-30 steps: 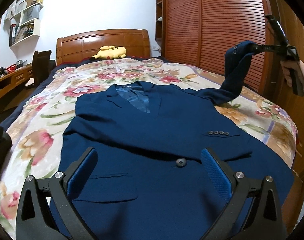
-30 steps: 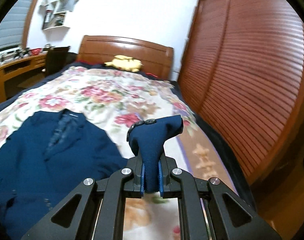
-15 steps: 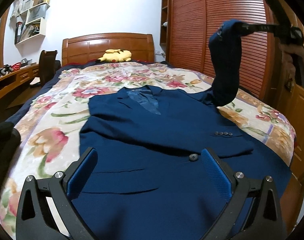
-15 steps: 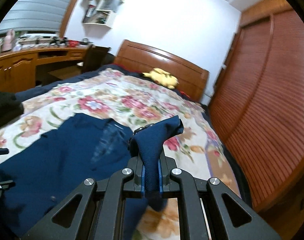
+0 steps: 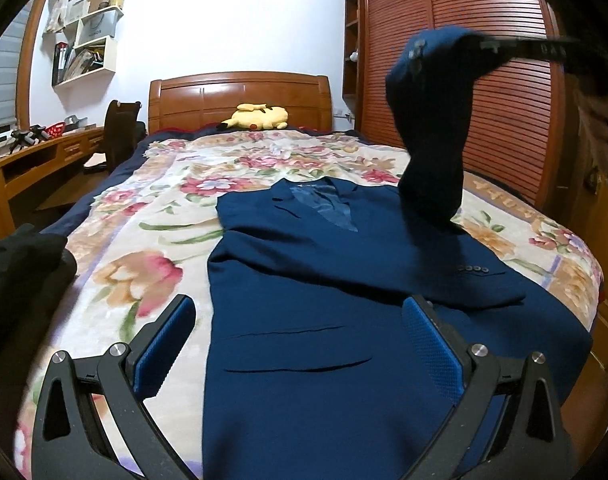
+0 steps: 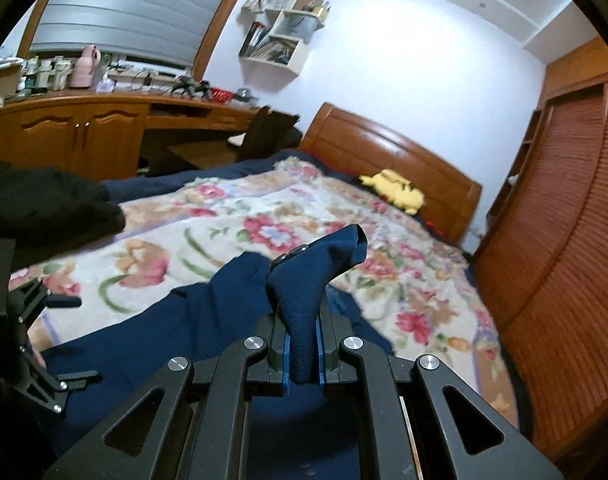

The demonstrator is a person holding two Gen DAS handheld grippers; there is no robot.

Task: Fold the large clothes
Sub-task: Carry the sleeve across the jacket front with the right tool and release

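A navy blue blazer (image 5: pixel 324 280) lies face up on the floral bedspread (image 5: pixel 151 216), collar toward the headboard. One sleeve lies folded across its chest, cuff buttons showing at the right. The other sleeve (image 5: pixel 432 132) is lifted high above the jacket's right shoulder, its cuff pinched in my right gripper (image 6: pixel 302 356), which is shut on it. The cuff end (image 6: pixel 316 264) sticks up past the blue pads. My left gripper (image 5: pixel 299 340) hovers open over the blazer's lower front with nothing between its fingers; it also shows at the left edge of the right wrist view (image 6: pixel 31 340).
A yellow plush toy (image 5: pixel 255 117) rests by the wooden headboard (image 5: pixel 239 96). Slatted wardrobe doors (image 5: pixel 504 100) run along the right side of the bed. A wooden desk (image 6: pixel 83 128) and dark chair (image 5: pixel 121 132) stand to the left. A black garment (image 5: pixel 19 264) lies on the bed's left edge.
My right gripper has carried the lifted sleeve leftward, from beside the bed to above the blazer, and rolled. My left gripper has shifted left along the blazer's lower front, still open.
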